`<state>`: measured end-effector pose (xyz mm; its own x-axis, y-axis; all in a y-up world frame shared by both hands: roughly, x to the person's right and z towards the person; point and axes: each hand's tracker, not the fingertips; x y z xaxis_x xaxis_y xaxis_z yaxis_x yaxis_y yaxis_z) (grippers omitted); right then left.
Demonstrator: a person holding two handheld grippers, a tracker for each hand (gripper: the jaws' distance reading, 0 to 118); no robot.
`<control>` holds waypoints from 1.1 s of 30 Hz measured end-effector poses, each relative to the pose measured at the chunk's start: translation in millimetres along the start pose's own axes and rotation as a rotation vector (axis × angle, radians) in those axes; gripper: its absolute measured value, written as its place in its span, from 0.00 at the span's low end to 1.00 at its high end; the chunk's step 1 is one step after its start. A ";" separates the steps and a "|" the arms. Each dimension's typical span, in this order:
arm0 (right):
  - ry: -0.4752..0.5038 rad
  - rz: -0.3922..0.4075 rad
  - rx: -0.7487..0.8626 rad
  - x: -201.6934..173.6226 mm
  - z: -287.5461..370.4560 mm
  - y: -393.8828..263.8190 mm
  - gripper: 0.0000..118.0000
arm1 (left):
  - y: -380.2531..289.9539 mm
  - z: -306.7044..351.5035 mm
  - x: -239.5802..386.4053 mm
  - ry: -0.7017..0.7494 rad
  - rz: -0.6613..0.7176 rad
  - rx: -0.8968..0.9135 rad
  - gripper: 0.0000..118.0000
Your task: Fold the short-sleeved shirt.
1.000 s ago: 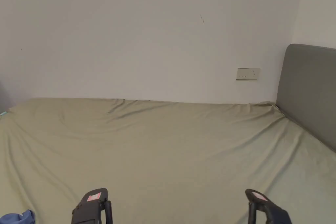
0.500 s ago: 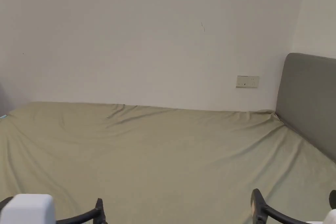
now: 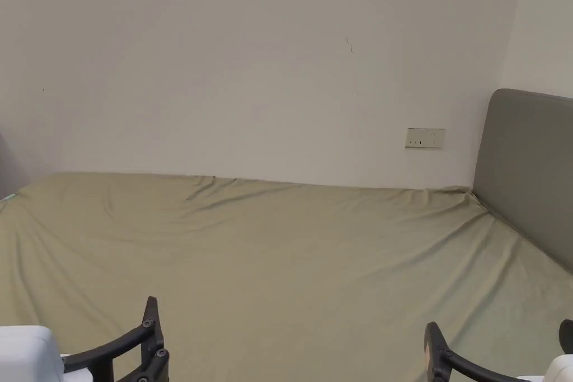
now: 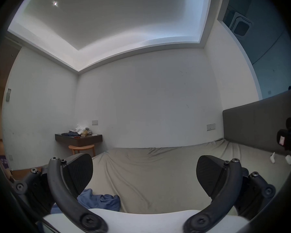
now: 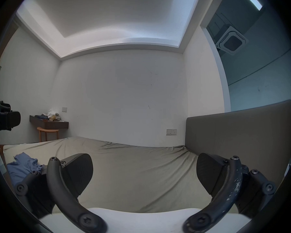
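Both tools rose slightly, left tool [image 4: 144,173] and right tool [image 5: 144,173] spread (holding nothing).

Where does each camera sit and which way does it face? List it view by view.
Head view: on the person's head, facing the bed and wall; jaw tips of both grippers at the bottom edge.
Left gripper view: on the left gripper, jaws apart, facing the bed, blue shirt just below.
Right gripper view: on the right gripper, jaws apart, shirt at left.
All share the headboard.
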<state>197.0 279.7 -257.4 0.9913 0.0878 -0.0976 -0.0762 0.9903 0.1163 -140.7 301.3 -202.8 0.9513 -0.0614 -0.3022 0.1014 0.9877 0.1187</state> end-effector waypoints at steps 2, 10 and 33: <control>-0.004 0.010 0.004 -0.3 0.5 1.1 1.00 | -1.7 -0.2 -1.4 -0.037 0.055 -0.010 1.00; 0.023 0.022 -0.013 -4.6 2.0 -0.9 1.00 | -0.3 2.2 6.2 -0.057 0.066 -0.011 1.00; 0.009 -0.031 -0.018 4.0 4.0 -2.5 1.00 | -0.7 1.1 2.0 -0.022 0.029 -0.036 1.00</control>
<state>201.5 277.1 -254.1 0.9922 0.0584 -0.1102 -0.0480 0.9943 0.0949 -138.5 300.4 -202.5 0.9598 -0.0356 -0.2782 0.0638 0.9936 0.0930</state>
